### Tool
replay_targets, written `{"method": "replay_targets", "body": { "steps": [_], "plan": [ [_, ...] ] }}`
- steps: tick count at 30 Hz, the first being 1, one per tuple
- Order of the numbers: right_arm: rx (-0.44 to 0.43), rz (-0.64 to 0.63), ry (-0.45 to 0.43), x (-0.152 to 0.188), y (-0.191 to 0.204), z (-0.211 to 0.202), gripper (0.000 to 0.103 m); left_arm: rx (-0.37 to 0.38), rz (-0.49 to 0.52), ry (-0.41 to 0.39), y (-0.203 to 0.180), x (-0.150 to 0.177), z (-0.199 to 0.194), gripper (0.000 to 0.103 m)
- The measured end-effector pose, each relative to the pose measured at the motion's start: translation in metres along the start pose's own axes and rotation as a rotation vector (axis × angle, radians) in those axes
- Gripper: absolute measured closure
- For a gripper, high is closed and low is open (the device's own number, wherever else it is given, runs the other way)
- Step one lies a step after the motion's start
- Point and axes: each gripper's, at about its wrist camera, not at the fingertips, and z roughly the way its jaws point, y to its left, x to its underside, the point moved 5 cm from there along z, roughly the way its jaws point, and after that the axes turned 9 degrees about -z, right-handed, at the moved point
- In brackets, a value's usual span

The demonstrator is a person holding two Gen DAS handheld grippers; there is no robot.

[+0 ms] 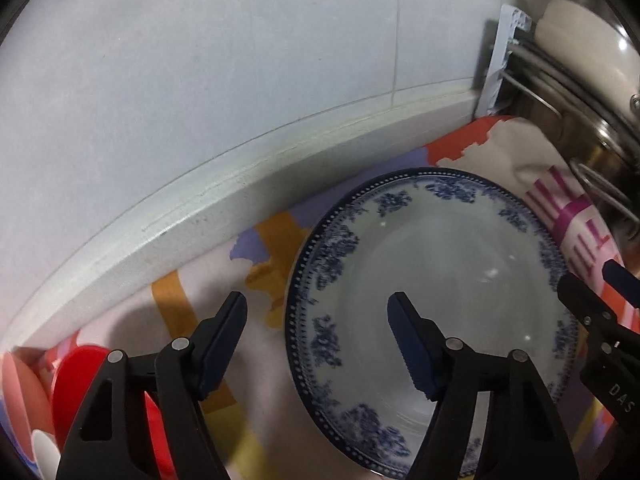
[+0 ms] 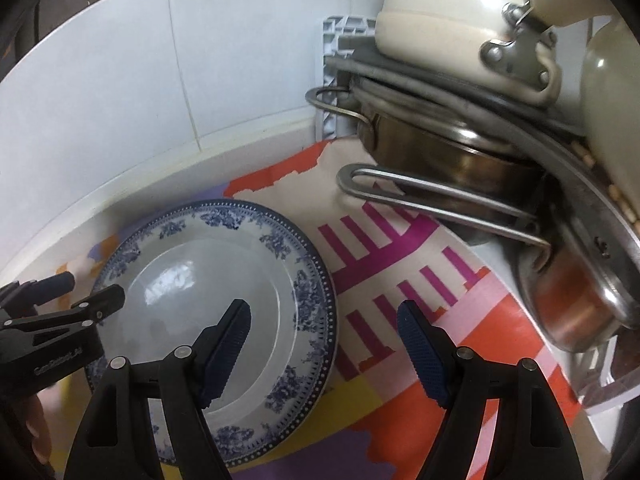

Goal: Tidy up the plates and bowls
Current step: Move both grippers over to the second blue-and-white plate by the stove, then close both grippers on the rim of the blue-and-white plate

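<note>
While the blue-patterned plate (image 1: pixel 432 292) is lying flat on the colourful cloth (image 2: pixel 400 280), both claws are hanging over it with nothing between their jaws. From the left gripper (image 1: pixel 318 342), the plate's near-left rim is sitting between the two spread fingers, one finger over the cloth and one over the plate's well, neither pad pressing on it. From the right gripper (image 2: pixel 324 340), the opposite rim is sitting between its spread fingers in the same way. Each claw is showing at the edge of the other's view, across the plate.

Further out, a red bowl (image 1: pixel 80 384) is resting low and to the left of the left gripper, partly hidden behind its finger. Ahead and to the right of the right gripper, a stack of metal pots (image 2: pixel 460 152) and a cream pot (image 2: pixel 440 12) is crowding a rack (image 2: pixel 340 40) against the tiled wall (image 1: pixel 200 60).

Judging from this, organizing is barely starting: the plate is still unlifted, and the bowl is waiting.
</note>
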Motion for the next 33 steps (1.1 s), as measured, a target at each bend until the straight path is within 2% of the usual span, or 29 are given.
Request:
{"method": "replay_targets", "body": {
  "steps": [6,10,13,20,22,25,31,33],
  "plan": [
    [-0.026,0.027,0.032,0.002,0.000,0.011,0.028,-0.014,0.012,0.026,-0.007,-0.004,0.004,0.037],
    [-0.054,0.063,0.027,0.003,-0.005,0.009,0.029,-0.031,-0.034,0.047,-0.009,0.000,0.004,0.043],
    [-0.055,0.043,0.023,0.003,-0.007,0.009,0.030,-0.093,-0.085,0.041,-0.007,0.007,-0.001,0.051],
    [-0.125,0.035,-0.002,0.007,-0.016,0.003,0.031,-0.067,-0.281,0.022,-0.007,0.039,-0.022,0.051],
    [-0.138,0.025,-0.006,0.008,-0.018,0.001,0.031,-0.076,-0.322,-0.017,-0.003,0.046,-0.028,0.051],
    [-0.139,-0.018,-0.019,0.008,-0.018,0.001,0.031,-0.095,-0.349,-0.050,0.000,0.051,-0.033,0.051],
    [-0.151,-0.096,-0.023,0.003,-0.008,0.007,0.032,-0.122,-0.380,-0.032,0.009,0.057,-0.031,0.051],
    [-0.156,-0.101,-0.017,0.001,-0.007,0.013,0.036,-0.132,-0.380,-0.024,0.004,0.056,-0.021,0.051]
  ]
}}
